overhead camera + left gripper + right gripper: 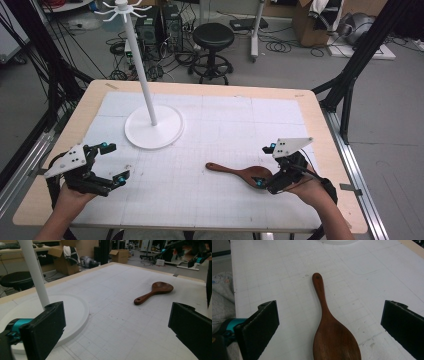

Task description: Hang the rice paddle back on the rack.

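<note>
From the high view, the wooden spoon (239, 173) lies flat on the bench (210, 100), handle pointing left, bowl end right at the right tool (266, 166), whose jaws sit spread with nothing gripped. The left tool (114, 162) is well apart on the other side, wide open too, near the white stand (152, 125)

Left gripper view: jaws far apart and empty, spoon (153, 292) lying further off across the white mat, stand base (72, 312) just beside the left jaw

Right gripper view: the spoon (329, 327) lies between the open jaws, neither one touching it
</note>
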The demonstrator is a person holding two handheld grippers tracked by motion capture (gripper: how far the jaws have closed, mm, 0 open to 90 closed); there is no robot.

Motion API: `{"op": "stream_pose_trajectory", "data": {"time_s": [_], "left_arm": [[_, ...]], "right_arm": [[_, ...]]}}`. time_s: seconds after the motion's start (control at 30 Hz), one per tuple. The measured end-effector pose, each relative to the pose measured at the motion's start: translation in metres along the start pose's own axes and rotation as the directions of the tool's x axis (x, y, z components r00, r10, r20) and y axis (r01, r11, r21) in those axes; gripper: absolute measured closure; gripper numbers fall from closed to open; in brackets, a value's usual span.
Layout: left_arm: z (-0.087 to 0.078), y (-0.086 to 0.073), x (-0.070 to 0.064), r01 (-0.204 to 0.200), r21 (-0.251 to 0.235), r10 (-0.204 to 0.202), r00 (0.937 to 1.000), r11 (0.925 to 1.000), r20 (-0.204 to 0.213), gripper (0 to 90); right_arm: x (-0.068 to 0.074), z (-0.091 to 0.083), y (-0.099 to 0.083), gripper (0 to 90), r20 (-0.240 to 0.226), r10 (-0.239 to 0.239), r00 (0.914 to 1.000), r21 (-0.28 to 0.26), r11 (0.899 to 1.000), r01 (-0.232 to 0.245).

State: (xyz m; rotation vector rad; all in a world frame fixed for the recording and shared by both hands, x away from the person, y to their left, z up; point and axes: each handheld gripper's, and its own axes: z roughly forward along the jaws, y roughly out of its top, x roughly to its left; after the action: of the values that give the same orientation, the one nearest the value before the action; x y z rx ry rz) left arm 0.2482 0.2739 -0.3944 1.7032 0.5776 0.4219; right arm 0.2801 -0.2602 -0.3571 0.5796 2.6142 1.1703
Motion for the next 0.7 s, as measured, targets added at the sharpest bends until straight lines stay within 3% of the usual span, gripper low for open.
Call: {"op": "stream_pose_trajectory", "data": {"time_s": [0.37, 0.57, 0.7], "left_arm": [[0.001, -0.001, -0.001, -0.001, 0.003, 0.001, 1.0000, 1.0000, 0.001, 1.8], [0.001, -0.001, -0.001, -0.004, 0.005, 0.004, 1.0000, 1.0000, 0.004, 1.7], [0.001, -0.001, -0.001, -0.003, 0.006, 0.003, 1.0000, 1.0000, 0.001, 1.8]], "right_arm": [[-0.005, 0.000, 0.007, 0.4, -0.018, -0.040, 0.9990, 0.053, 0.998, 0.041], [-0.007, 0.000, 0.012, 0.4, -0.062, -0.060, 0.9963, 0.080, 0.995, 0.065], [-0.009, 0.001, 0.015, 0.5, -0.064, -0.067, 0.9957, 0.095, 0.993, 0.073]]}}
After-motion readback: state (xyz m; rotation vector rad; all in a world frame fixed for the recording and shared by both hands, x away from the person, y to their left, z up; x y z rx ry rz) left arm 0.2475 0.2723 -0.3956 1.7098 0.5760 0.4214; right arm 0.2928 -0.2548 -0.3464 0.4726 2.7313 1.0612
